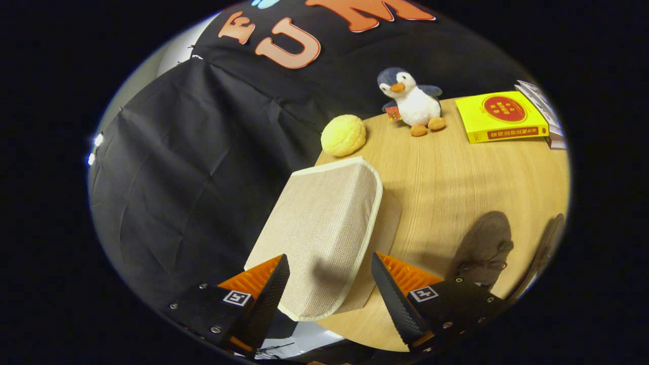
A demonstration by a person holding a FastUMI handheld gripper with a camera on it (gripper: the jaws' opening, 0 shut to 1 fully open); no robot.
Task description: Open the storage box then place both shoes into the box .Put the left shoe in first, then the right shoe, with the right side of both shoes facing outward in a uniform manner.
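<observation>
A beige fabric storage box (322,233) with a pale trimmed lid stands on the round wooden table (456,172), lid closed. Its near end lies between the fingers of my gripper (329,284), which is open; neither finger presses on the box. Two grey-brown shoes lie on the table to the right of the box: one (484,248) just beyond the right finger, and another (545,251) farther right, seen partly.
A yellow round bun-like toy (344,135) sits just beyond the box. Farther back stand a plush penguin (413,101) and a yellow book (499,116) with another book beside it. Black cloth wall hangs left of the table.
</observation>
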